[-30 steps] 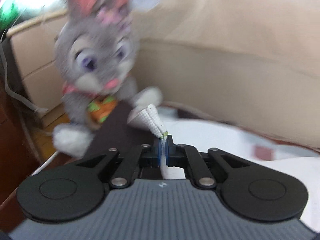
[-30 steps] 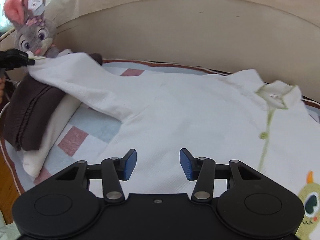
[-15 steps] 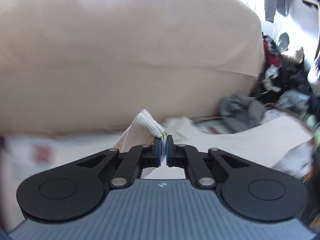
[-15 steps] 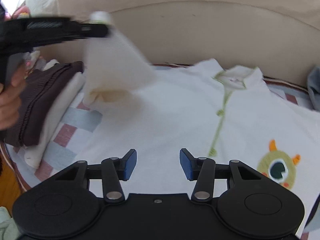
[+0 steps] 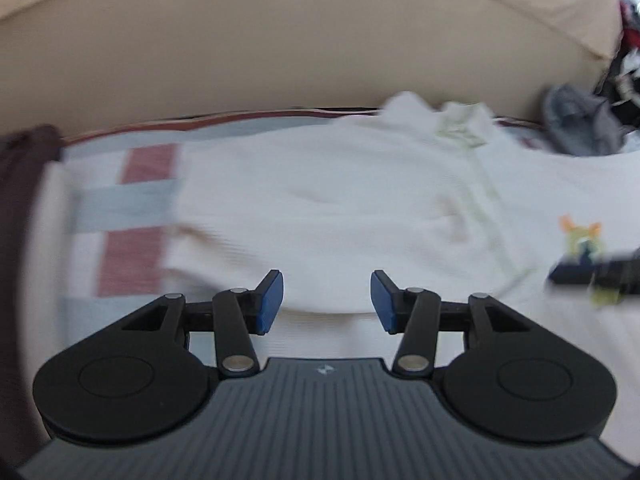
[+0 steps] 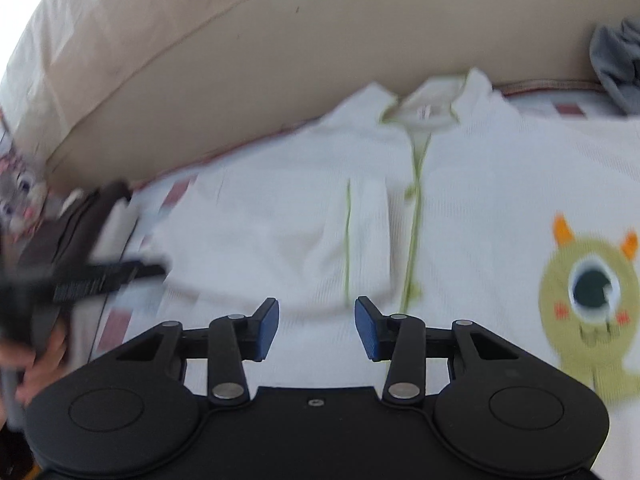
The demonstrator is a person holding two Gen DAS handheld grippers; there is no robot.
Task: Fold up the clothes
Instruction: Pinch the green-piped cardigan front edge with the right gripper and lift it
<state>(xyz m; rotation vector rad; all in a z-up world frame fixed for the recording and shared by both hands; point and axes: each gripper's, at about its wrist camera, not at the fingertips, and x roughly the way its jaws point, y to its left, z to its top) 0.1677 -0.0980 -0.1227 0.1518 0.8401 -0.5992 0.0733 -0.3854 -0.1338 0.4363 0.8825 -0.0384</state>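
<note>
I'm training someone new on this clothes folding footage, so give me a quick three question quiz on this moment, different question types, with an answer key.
1. True or false: the left gripper is clamped on the sleeve of the white shirt.
2. Multiple choice: where does the sleeve lie? A) hanging in the air B) folded across the shirt's chest, beside the green placket C) on the brown folded clothes
3. Fill in: the green one-eyed monster print sits to the ____ of the right gripper in its own view.

Key: 1 false, its jaws are open and empty; 2 B; 3 right.
</note>
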